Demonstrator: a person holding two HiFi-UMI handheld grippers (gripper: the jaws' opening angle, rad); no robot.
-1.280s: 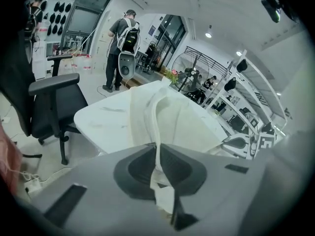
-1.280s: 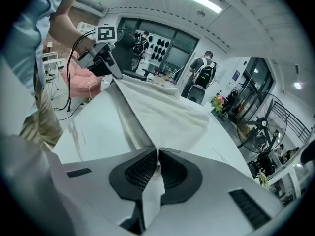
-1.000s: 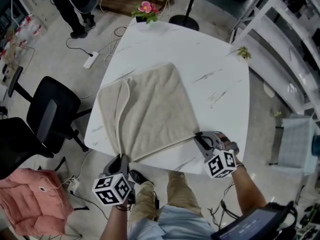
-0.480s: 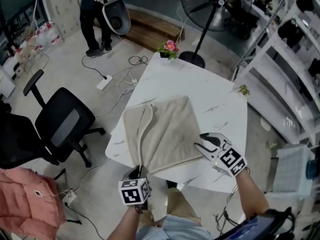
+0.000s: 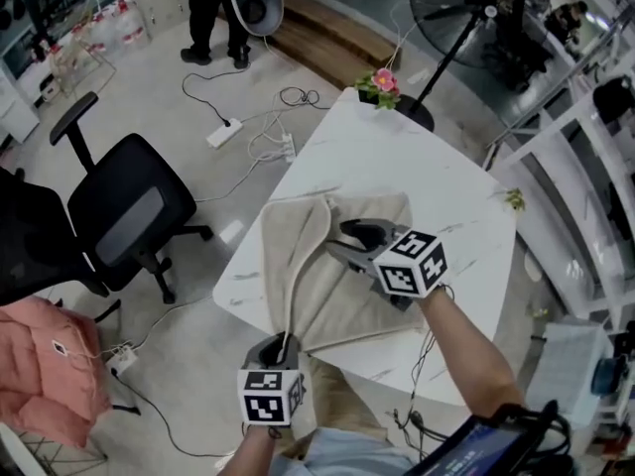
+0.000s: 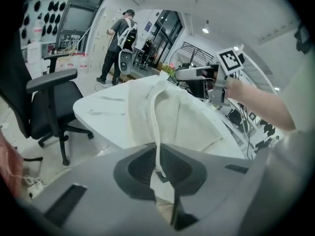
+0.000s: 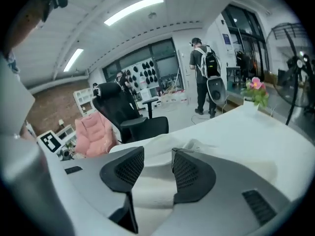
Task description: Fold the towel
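While the towel (image 5: 342,286) hem was pinched at the table (image 5: 437,181) edge by the left gripper (image 5: 282,344), the right gripper (image 5: 335,238) jaws, just opened wide, were held over the towel, nothing clamped.

Left gripper (image 6: 158,162) pinches towel (image 6: 177,114) hem (white piping), rest draped across table (image 6: 98,107).

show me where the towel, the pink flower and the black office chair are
towel (image 5: 329,310), head view, flat part right of the raised fold
pink flower (image 5: 385,79), head view, on the bloom
black office chair (image 5: 127,224), head view, grey middle panel
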